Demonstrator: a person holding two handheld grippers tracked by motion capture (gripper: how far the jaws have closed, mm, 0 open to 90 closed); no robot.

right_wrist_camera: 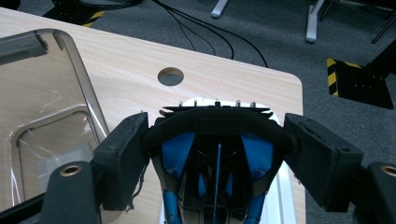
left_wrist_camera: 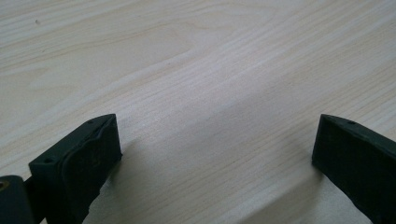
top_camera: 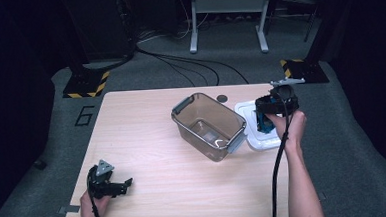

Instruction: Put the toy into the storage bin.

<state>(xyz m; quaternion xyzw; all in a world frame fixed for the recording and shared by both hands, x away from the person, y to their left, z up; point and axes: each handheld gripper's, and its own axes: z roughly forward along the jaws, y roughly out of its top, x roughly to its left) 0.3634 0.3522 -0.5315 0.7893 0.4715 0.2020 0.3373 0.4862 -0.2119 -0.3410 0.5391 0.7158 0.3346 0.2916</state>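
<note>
**Black-and-blue gadget lifted, tub is next**

Right tongs (right_wrist_camera: 219,144) are clamped on a black-and-blue plastic gadget (right_wrist_camera: 217,163) above the white lid (top_camera: 249,140) at 3 o'clock. Probably it goes left into the clear smoky plastic tub (top_camera: 209,125). Left tongs (left_wrist_camera: 215,154) gape wide, holding nothing, resting on the wooden surface (top_camera: 153,155).

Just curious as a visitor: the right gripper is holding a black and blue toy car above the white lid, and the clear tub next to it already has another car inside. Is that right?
Not quite. The clear tub holds nothing, as the high view shows. The rest stands: the right gripper is shut on the black and blue toy car above the white lid.
</note>
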